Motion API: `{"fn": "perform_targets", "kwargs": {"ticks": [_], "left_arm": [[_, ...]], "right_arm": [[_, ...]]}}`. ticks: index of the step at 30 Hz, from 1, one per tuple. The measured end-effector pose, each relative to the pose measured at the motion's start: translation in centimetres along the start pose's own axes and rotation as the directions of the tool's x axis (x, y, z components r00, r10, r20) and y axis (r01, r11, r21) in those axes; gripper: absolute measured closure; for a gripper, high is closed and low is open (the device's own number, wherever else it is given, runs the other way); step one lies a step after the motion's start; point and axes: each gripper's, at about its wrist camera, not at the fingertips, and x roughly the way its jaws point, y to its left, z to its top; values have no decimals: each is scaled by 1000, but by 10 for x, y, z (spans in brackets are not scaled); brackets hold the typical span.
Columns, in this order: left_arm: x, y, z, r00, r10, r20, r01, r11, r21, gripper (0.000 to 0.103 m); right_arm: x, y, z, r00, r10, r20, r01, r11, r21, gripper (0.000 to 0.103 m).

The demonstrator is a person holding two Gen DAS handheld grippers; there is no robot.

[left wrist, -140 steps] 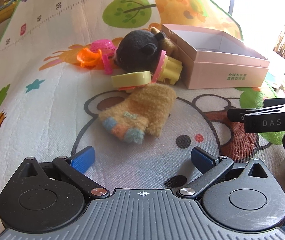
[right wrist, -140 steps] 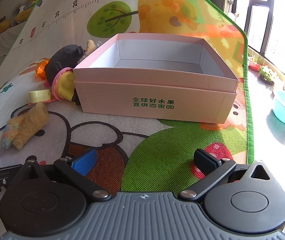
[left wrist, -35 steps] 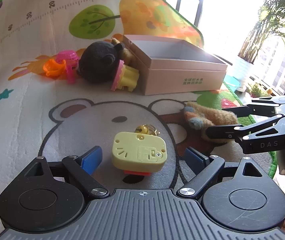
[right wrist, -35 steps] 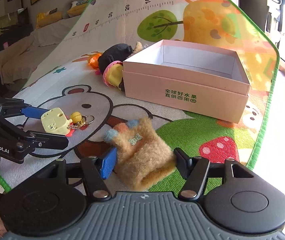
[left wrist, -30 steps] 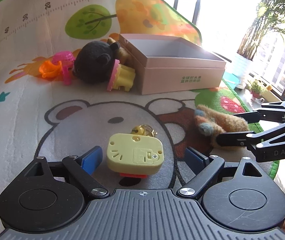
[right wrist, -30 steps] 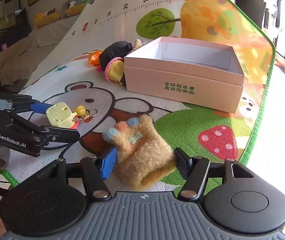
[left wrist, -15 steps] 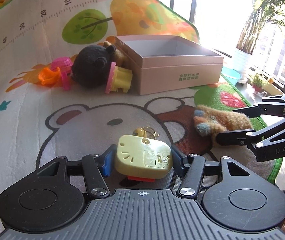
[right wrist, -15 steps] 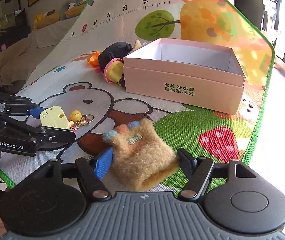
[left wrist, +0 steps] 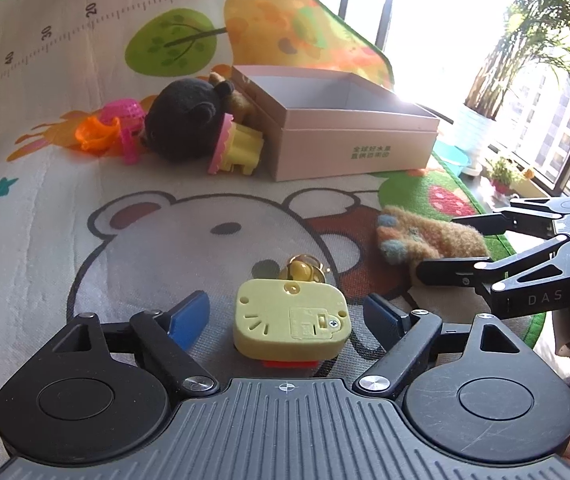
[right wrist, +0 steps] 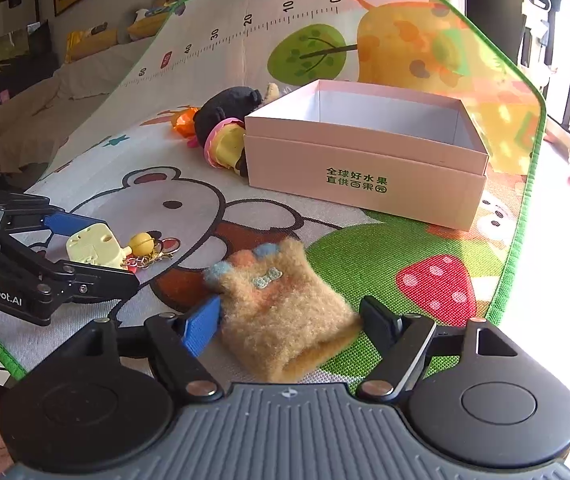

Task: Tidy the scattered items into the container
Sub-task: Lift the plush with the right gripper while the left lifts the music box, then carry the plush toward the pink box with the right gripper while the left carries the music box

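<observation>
Yellow plastic toy lies free between the left gripper's just-reopened jaws. The right gripper, jaws just widening, straddles the fuzzy glove unclamped. Each must, I judge, clamp, then carry to the pink box.

Fuzzy glove, matt cardboard box

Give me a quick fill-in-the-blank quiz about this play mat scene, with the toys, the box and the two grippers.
1. The pale yellow plastic keychain toy lies between the fingers of the ____ gripper.
2. The fuzzy tan knitted glove lies on the mat between the open jaws of the ____ gripper.
3. The pink cardboard box is ____ inside.
4. The black plush toy lies against the box's ____ side, seen from the left wrist view.

Missing words: left; right; empty; left
</observation>
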Motion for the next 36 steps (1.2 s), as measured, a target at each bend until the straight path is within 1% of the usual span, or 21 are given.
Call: {"fn": "perform_targets", "kwargs": {"ticks": [2,4,6,9,10,11,13,14,17,19,21,23,26,28,29,30,32,34,35,36], "left_arm": [[4,-4,2,1000,13,-5,-13,1000,22,14],[7,-7,4,1000,24,-9,-23,999,37,17],[9,-9,6,999,36,-13,-35,998,45,27],[7,-9,7,999,37,-19,-36,998,47,37],[6,-10,7,999,39,-21,-38,998,49,39],[5,-10,7,999,37,-22,-36,998,49,39],[3,-10,7,999,21,-29,-19,999,49,40],[1,-11,7,999,13,-30,-12,998,55,40],[-4,-14,5,999,-15,-33,18,998,68,39],[-7,-16,5,999,-16,-30,19,997,76,38],[-10,-17,5,1000,-13,-28,16,997,80,26],[-14,-19,5,1000,-15,-26,17,996,88,20],[-16,-22,4,999,-19,-33,22,994,110,17],[-13,-24,4,999,-10,-44,16,993,121,17],[-10,-26,3,999,-6,-51,12,992,127,19],[-8,-27,2,998,-2,-59,10,991,134,22],[-3,-29,0,997,8,-70,2,989,147,27],[-3,-30,-3,998,14,-60,-5,987,159,27],[-3,-30,-3,998,14,-58,-5,987,159,31],[-4,-30,-3,998,16,-56,-7,987,158,36]], "right_arm": [[0,0,0,1000,-2,3,2,1000,-3,25],[1,-1,0,1000,-3,5,3,1000,-4,24],[1,-2,0,1000,0,7,0,1000,-5,24],[1,-1,1,1000,7,13,-6,1000,-10,24],[1,-1,1,1000,9,13,-8,1000,-8,24],[2,-2,1,1000,11,11,-11,1000,-5,24],[1,-2,1,1000,14,12,-14,1000,-2,27],[0,-1,1,1000,17,12,-17,1000,-5,31],[-2,2,1,1000,12,9,-12,1000,-14,37],[-5,4,0,1000,11,10,-10,1000,-24,42],[-8,7,0,1000,4,15,-4,999,-39,49],[-10,10,0,1000,-3,19,4,999,-53,52],[-10,11,1,1000,-8,19,9,998,-57,53],[-10,10,1,1000,-6,17,7,999,-52,53],[-10,10,1,1000,-5,17,6,999,-50,53],[-9,9,1,1000,-5,16,5,999,-50,53],[-9,9,1,1000,-5,15,5,999,-50,49],[-7,7,1,1000,-6,15,7,999,-39,46],[-6,7,1,1000,-6,15,6,999,-33,44],[-5,6,0,1000,-4,14,4,1000,-27,43]]}}
